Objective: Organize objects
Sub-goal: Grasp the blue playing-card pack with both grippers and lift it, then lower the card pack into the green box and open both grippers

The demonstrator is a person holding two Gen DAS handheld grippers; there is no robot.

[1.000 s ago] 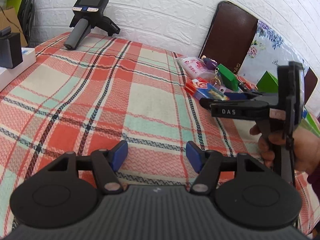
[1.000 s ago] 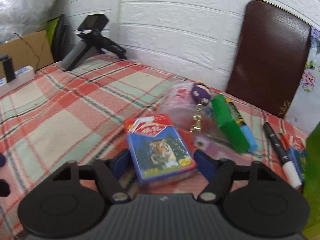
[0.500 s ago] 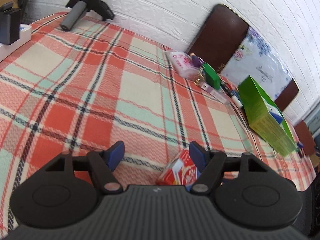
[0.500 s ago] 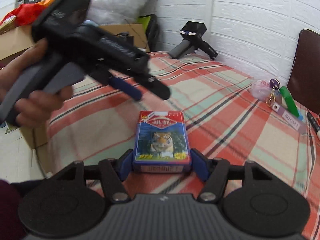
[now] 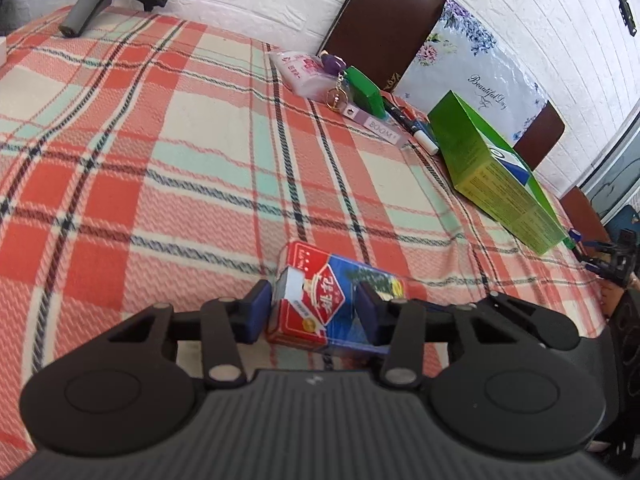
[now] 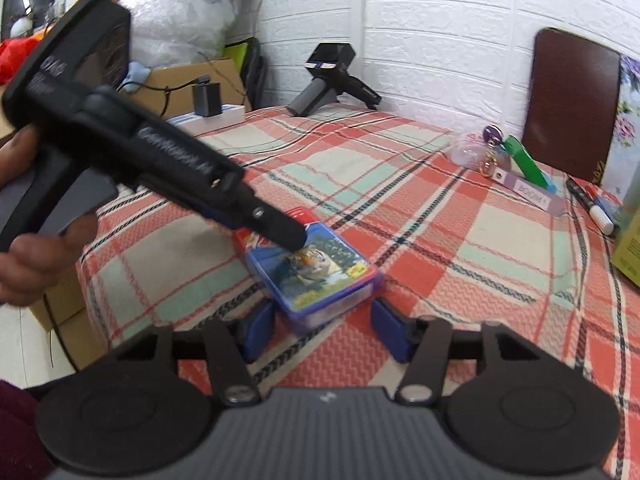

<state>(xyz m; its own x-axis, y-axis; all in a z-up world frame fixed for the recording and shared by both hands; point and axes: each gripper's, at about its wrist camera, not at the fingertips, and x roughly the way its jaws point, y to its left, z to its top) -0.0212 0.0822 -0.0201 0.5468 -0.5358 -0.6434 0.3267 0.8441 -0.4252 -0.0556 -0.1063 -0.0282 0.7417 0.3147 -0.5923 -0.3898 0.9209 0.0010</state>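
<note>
On the plaid-covered table [image 5: 168, 128] lies the card box [image 5: 332, 300], near the front edge. The left tool [image 5: 314, 312] straddles it, pads seemingly touching its sides. The right tool [image 6: 322, 332] stands spread just behind it, holding nothing.

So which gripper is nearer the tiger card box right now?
Left. The left gripper has its jaws on either side of the tiger card box. The right gripper sits just short of the box, jaws open beside its near corner.
</note>
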